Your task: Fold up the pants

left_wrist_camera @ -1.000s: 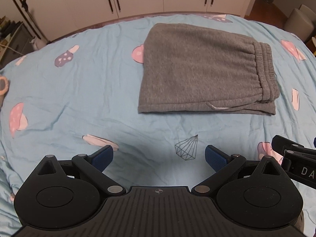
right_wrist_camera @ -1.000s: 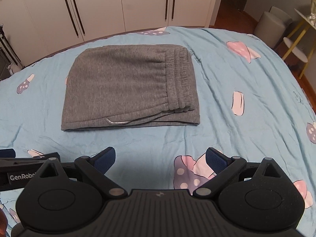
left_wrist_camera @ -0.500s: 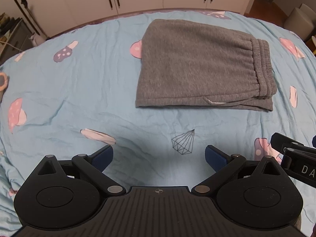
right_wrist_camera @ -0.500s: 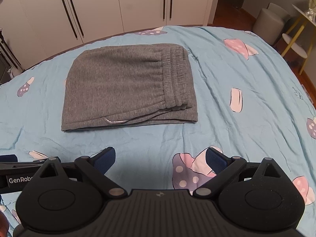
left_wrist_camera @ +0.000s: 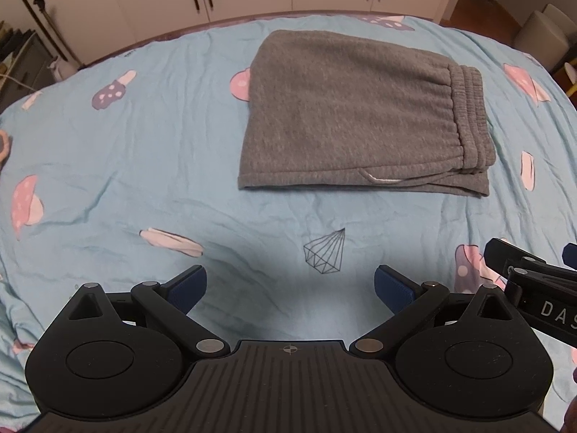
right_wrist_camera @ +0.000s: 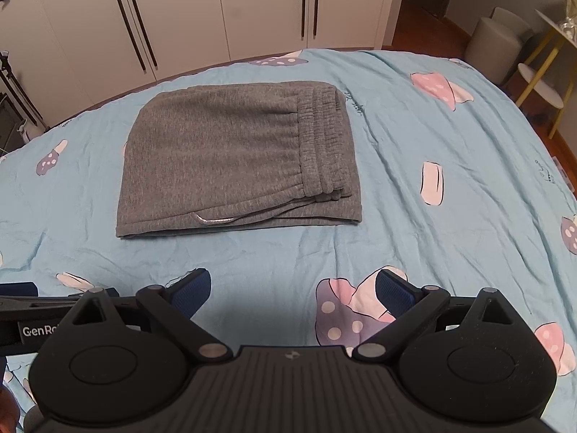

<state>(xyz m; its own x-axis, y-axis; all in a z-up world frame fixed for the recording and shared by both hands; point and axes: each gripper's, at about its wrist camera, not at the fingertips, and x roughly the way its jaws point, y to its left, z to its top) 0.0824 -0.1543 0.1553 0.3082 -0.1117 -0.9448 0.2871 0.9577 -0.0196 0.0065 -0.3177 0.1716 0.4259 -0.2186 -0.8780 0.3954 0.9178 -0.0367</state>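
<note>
The grey pants (left_wrist_camera: pixel 353 112) lie folded into a flat rectangle on the light-blue bed sheet (left_wrist_camera: pixel 126 166), waistband at the right, a white drawstring loop at the near edge. They also show in the right wrist view (right_wrist_camera: pixel 234 158). My left gripper (left_wrist_camera: pixel 290 285) is open and empty, held above the sheet well short of the pants. My right gripper (right_wrist_camera: pixel 292 288) is open and empty too, level with the left one and to its right. The right gripper's side shows at the left view's right edge (left_wrist_camera: pixel 533 288).
The sheet (right_wrist_camera: pixel 450 180) carries mushroom prints. White wardrobe doors (right_wrist_camera: pixel 252 7) stand behind the bed. A grey stool (right_wrist_camera: pixel 501 50) and a yellow-legged side table (right_wrist_camera: pixel 548 72) stand to the right. Dark clutter (left_wrist_camera: pixel 21 57) sits at the left.
Both grippers have drawn back from the pants, which look smaller and farther off. Both stay open. The pants have not moved.
</note>
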